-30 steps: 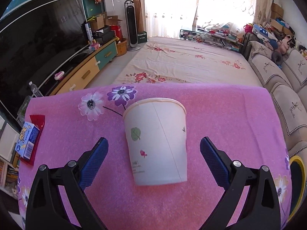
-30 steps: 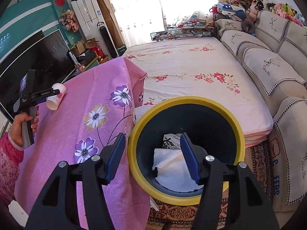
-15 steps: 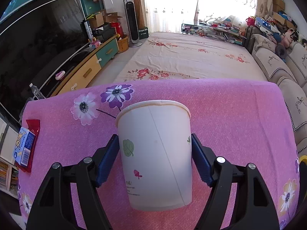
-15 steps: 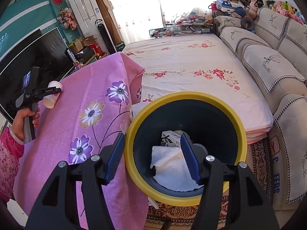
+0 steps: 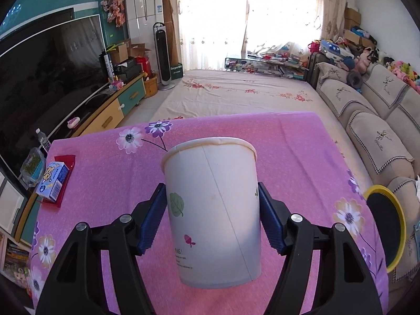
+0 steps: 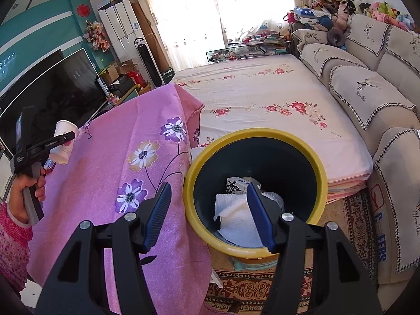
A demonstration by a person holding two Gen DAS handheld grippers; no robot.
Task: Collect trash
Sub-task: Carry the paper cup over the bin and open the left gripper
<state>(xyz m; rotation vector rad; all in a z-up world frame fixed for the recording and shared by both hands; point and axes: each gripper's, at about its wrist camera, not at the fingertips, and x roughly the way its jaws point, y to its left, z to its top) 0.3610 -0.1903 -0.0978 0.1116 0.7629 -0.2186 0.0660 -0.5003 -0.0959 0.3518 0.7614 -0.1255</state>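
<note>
Gripping a white paper cup (image 5: 214, 215) between its blue pads, the left gripper (image 5: 212, 216) has its jaws closing on the cup's sides, the cup lifted clear of the pink flowered cloth (image 5: 288, 157) that covers the bench. On that cloth at ten o'clock from the cup lies a small blue carton (image 5: 53, 181) on a red wrapper (image 5: 64, 181). The cup bears a green leaf print and small writing too fine to read. At three o'clock, past the bench edge, sits a dark bin with a yellow rim (image 6: 256, 131), white tissue (image 6: 237, 216) and a patterned box inside. The right gripper (image 6: 210, 214) hangs over the near rim of the bin, jaws parted with nothing between them. A person's hand (image 6: 26, 193) in a pink sleeve holds the left tool. Around: a large television (image 5: 39, 78), a flowered bed (image 6: 262, 105), a beige sofa (image 6: 380, 92), a tower fan (image 5: 162, 55) and bright curtains.
</note>
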